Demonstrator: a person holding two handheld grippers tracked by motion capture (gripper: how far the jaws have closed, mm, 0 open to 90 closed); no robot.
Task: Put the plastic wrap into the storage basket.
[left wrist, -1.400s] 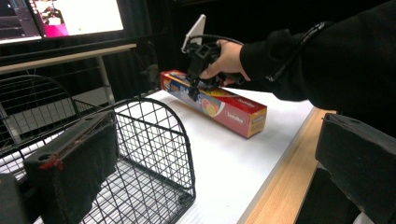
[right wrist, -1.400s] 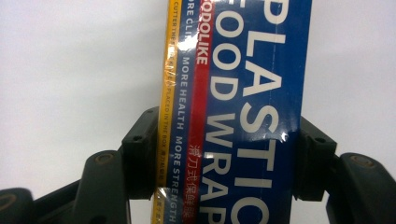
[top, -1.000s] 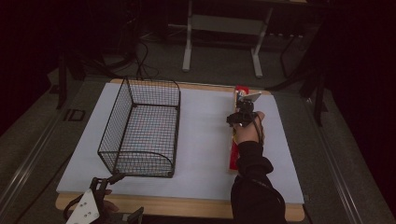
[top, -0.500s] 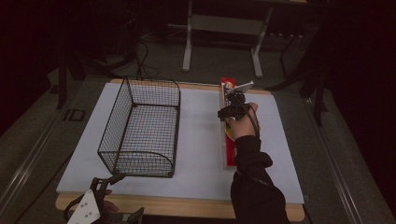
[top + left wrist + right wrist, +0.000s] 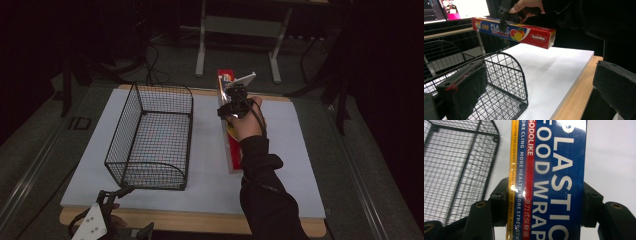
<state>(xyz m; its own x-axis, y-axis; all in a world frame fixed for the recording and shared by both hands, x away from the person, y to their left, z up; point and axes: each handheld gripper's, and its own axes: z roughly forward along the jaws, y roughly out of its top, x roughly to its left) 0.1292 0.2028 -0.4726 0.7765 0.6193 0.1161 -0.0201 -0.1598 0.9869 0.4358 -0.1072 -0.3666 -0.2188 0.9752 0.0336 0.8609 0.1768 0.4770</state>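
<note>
Right tongs [image 5: 544,202] clamp glossy cardboard wrap box [image 5: 549,170]; left tongs [image 5: 534,87] gape beside wire basket [image 5: 506,75].

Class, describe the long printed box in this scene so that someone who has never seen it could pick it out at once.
Start at the white board covering the table, with a black wire basket on its left half. To the basket's right, the right gripper holds a long, narrow carton lifted above the board. It is the one colourful item: a red and blue box reading PLASTIC FOOD WRAP, with citrus fruit pictured on its side.
</note>
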